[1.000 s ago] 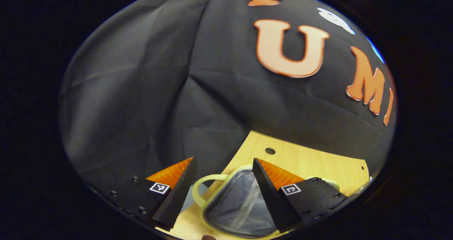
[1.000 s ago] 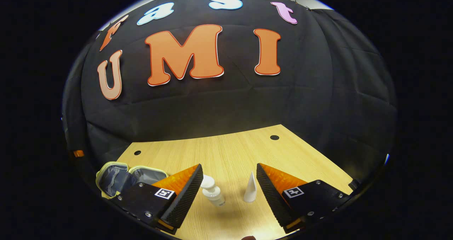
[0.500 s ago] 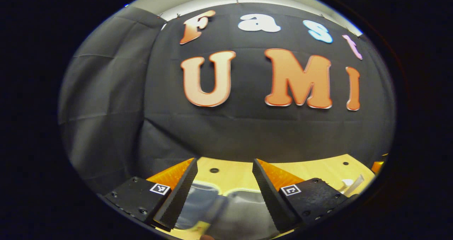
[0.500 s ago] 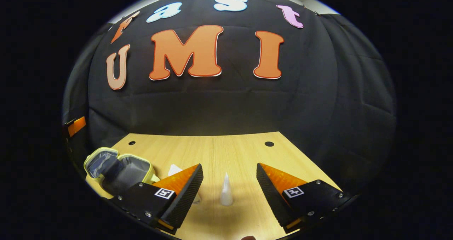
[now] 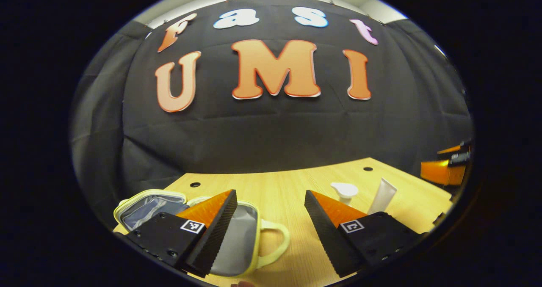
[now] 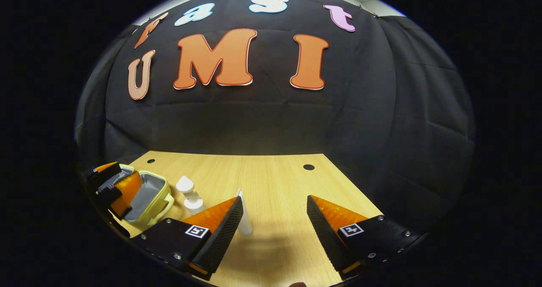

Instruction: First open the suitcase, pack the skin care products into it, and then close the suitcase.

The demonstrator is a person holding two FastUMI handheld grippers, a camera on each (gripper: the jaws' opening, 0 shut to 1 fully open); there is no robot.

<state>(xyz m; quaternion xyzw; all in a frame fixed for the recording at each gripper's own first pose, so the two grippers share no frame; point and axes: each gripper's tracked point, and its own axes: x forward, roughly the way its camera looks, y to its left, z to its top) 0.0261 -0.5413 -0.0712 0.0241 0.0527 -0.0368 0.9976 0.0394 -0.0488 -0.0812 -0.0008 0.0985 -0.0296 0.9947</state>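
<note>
On the left gripper (image 5: 270, 191), two wedge-shaped fingers (image 5: 211, 236), narrowing to a point, with fine saw-like ribs along the inner faces. Mounted on flat base blocks (image 5: 159, 236), fastened with small round screws (image 5: 172, 252). Marked on each block with a small square black-and-white tag (image 5: 192, 226). Same build on the right gripper (image 6: 275, 197): ribbed wedges, screws near the block edges, one square tag per side.

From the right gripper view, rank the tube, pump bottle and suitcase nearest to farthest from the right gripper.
1. Tube: right beside the right gripper, at its left finger.
2. Pump bottle: farther left, upright on the table.
3. Suitcase: far left, lying open.
</note>
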